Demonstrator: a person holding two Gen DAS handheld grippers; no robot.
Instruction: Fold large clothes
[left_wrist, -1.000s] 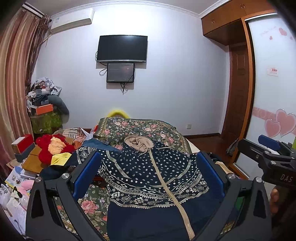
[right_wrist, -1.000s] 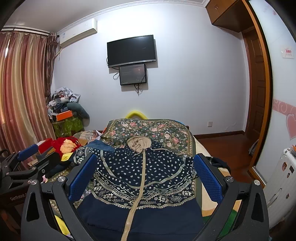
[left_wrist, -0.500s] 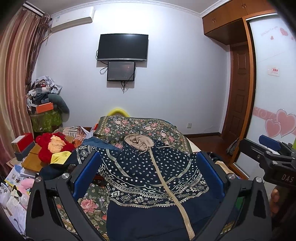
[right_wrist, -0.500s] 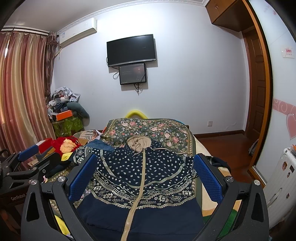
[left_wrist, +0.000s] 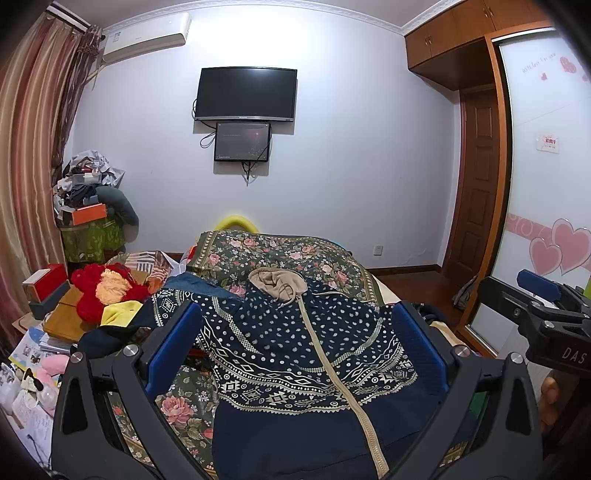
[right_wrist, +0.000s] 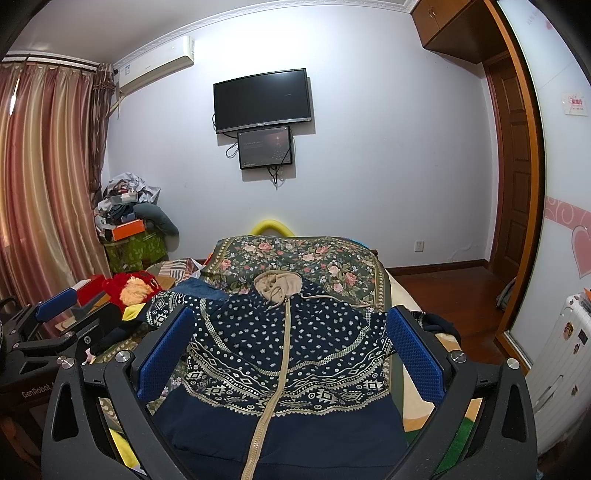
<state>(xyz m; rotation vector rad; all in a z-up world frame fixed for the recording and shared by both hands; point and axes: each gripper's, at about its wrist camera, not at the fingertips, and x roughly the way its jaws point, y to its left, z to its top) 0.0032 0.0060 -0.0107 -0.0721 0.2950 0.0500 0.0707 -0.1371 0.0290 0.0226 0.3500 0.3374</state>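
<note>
A navy zip hoodie (left_wrist: 295, 354) (right_wrist: 284, 354) with white dots, a patterned band and a beige hood lies flat, front up, on a floral bedspread (left_wrist: 273, 254) (right_wrist: 295, 251). Its hood points to the far wall and one sleeve trails off to the left. My left gripper (left_wrist: 295, 343) hovers open above the hoodie's lower half, nothing between its blue pads. My right gripper (right_wrist: 291, 343) is open over the same garment, also holding nothing. The right gripper (left_wrist: 539, 310) shows at the right edge of the left wrist view; the left gripper (right_wrist: 51, 325) shows at the left edge of the right wrist view.
Left of the bed lie a red and orange plush heap (left_wrist: 107, 288), boxes, papers and a cluttered stack (left_wrist: 88, 199) by the curtain. A TV (left_wrist: 245, 94) hangs on the far wall. A wooden door (left_wrist: 476, 177), a wardrobe and a white suitcase (right_wrist: 561, 369) stand to the right.
Nothing has visibly changed apart from a very slight camera drift; both grippers stay open above the hoodie.
</note>
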